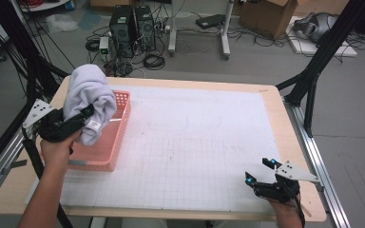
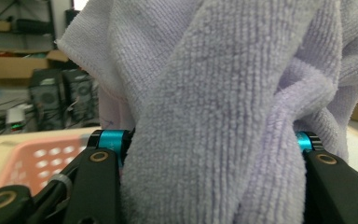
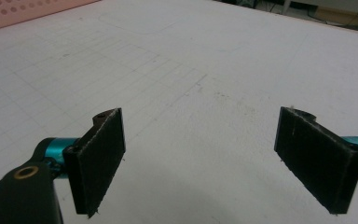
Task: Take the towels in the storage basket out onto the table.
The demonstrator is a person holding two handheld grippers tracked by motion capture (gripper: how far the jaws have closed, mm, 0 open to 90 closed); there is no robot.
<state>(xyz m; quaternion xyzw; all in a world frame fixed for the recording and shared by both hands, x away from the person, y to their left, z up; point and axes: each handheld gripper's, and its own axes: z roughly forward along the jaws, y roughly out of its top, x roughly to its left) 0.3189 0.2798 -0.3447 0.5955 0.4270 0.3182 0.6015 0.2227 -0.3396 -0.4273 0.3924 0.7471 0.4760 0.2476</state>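
While the left gripper (image 1: 83, 116) clamps the bunched lilac terry-cloth towel (image 1: 89, 97) | towel lifted, hanging over the pink perforated plastic basket (image 1: 119, 135) just below the jaws | remaining, as judged: carry out and lay down | right gripper (image 1: 261, 173) wide, empty | white gridded mat (image 1: 195, 142) bare ahead; table edge near behind.

From where I'm driving, most of the surface (image 1: 195, 142) is wide open, middle and right. The only clutter is the pink basket (image 1: 114, 137) on the left, with the lavender towel (image 1: 90, 95) bunched above it.
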